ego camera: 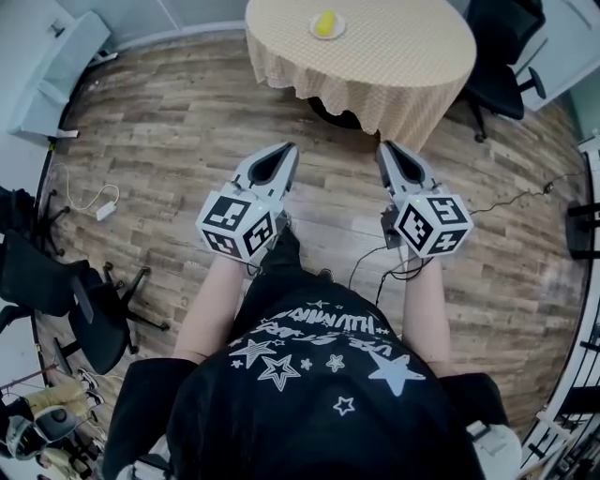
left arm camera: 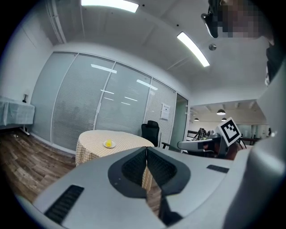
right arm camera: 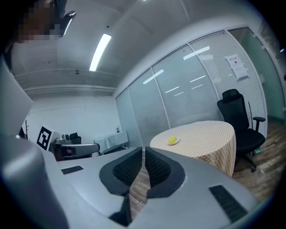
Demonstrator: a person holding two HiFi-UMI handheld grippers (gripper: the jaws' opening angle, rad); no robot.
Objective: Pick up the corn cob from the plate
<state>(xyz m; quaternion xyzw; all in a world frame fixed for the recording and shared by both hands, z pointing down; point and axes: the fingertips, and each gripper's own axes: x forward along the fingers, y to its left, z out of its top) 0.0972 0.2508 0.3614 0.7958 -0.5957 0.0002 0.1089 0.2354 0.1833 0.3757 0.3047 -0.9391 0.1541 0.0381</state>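
I held my left gripper (ego camera: 284,150) and my right gripper (ego camera: 385,148) side by side above the wooden floor. Each had its fingers pressed together with nothing between them. The corn cob (ego camera: 324,23) lay on a small white plate (ego camera: 341,29) on the round, cloth-covered bench (ego camera: 394,66), well ahead of both pairs of fingers and roughly between their lines.

I judged the cob to be light and stiff, a rounded thing that could roll on the plate or slide out of a grip taken near an end. I meant to open one pair of fingers and close them across its middle, on the kernels. From there it was too small to tell which way it lay.
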